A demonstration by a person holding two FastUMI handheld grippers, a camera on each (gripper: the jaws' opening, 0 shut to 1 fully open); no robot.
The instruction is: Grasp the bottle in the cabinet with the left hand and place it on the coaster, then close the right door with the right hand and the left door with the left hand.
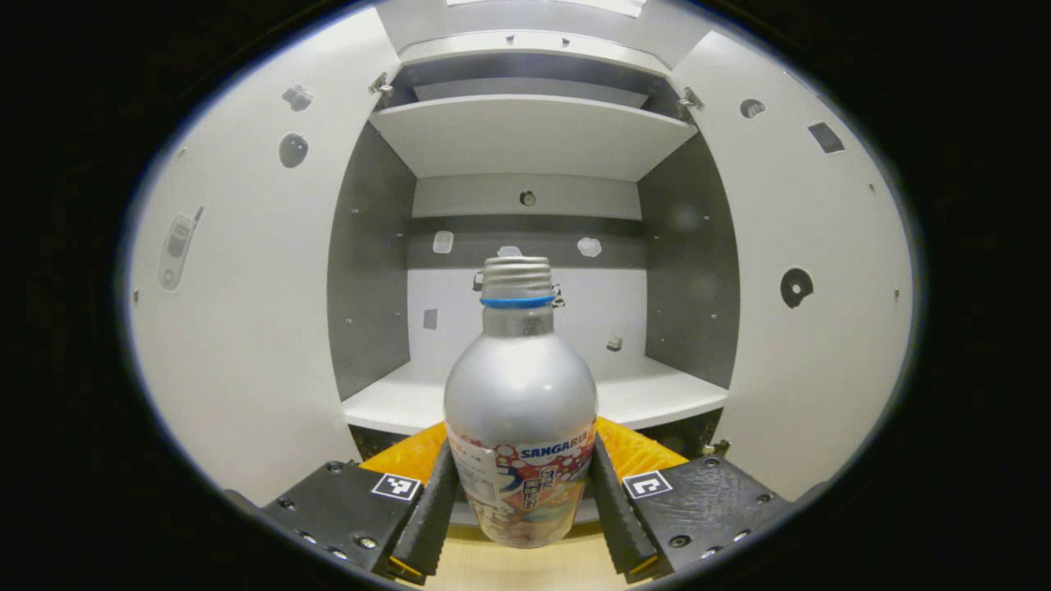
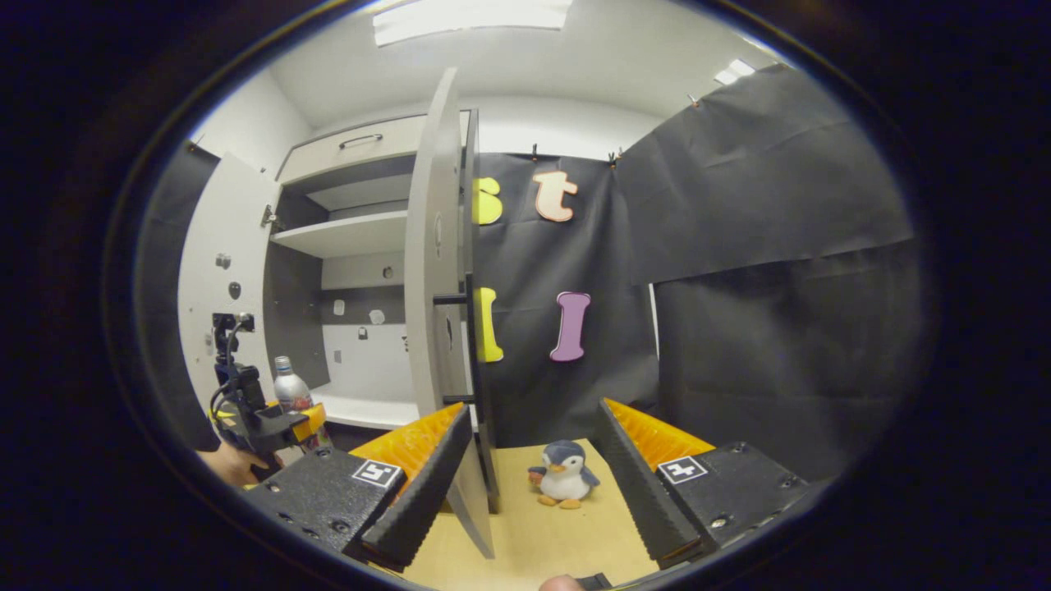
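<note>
One silver bottle (image 1: 520,402), blue neck ring, printed label, upright, clamped in left gripper (image 1: 520,501) jaws.

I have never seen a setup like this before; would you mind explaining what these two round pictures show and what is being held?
There is no robot here: a person carries a two-finger gripper in each hand, and a fisheye camera rides on each, looking forward along its fingers.

The left gripper view faces an open cabinet with both doors swung wide. The left gripper is closed on a silver bottle, one finger on each side of its labelled lower part.

The right gripper view looks past the edge of the cabinet's right door. The right gripper is open and holds nothing. Between its fingers, farther off, a small toy penguin stands on the wooden table. At the far left of that view you can see the left gripper, the bottle and the person's hand.
</note>
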